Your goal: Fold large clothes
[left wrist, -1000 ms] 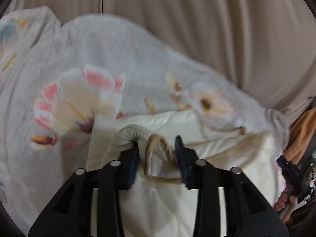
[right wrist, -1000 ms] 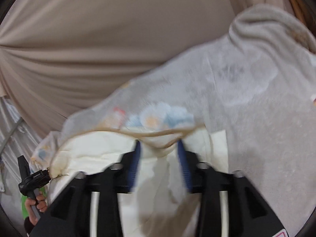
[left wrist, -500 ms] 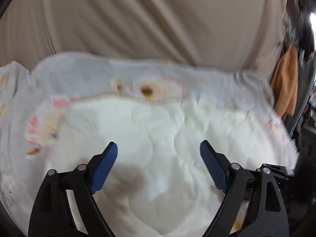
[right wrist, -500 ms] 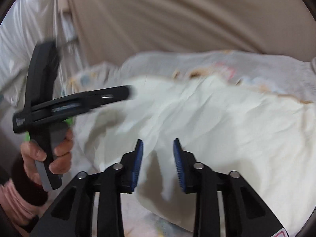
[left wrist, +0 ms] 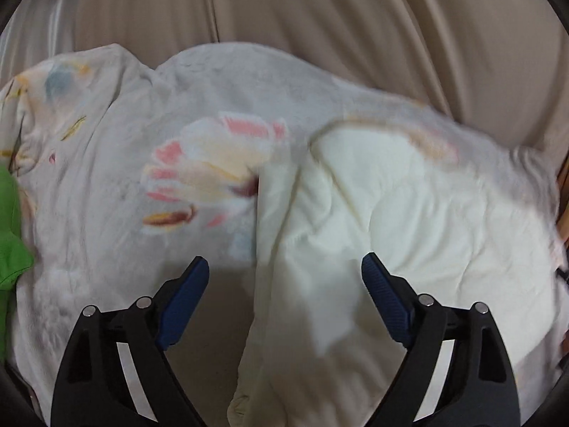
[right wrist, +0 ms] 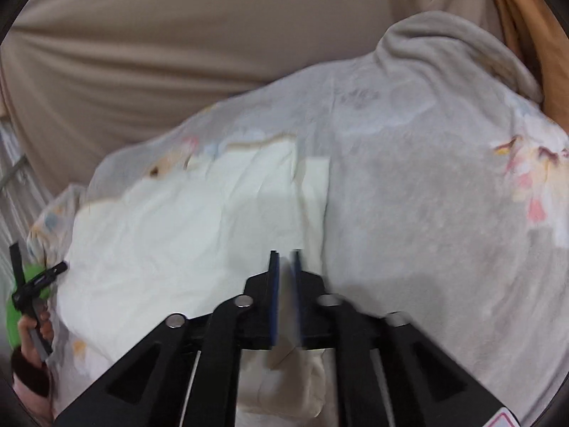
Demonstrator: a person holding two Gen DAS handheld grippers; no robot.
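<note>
A large grey floral garment (left wrist: pixel 199 149) lies spread on a beige sheet, with its cream lining (left wrist: pixel 391 213) folded over on top. It also shows in the right wrist view (right wrist: pixel 426 195), cream side (right wrist: pixel 177 220) at the left. My left gripper (left wrist: pixel 284 277) is open and empty above the cream fold's edge. My right gripper (right wrist: pixel 284 267) has its jaws nearly together on a thin fold of the cream cloth (right wrist: pixel 284 356). The left gripper (right wrist: pixel 33 281) shows at the far left of the right wrist view, in a hand.
A beige sheet (left wrist: pixel 355 17) covers the surface behind the garment. A green cloth (left wrist: pixel 9 242) lies at the left edge. An orange cloth (right wrist: pixel 515 17) hangs at the far right. Metal bars (right wrist: pixel 14 163) stand at the left.
My left gripper let go of the garment's rolled hem and opened wide. My right gripper closed from half open to nearly shut on the cream cloth. Both views swung across the garment.
</note>
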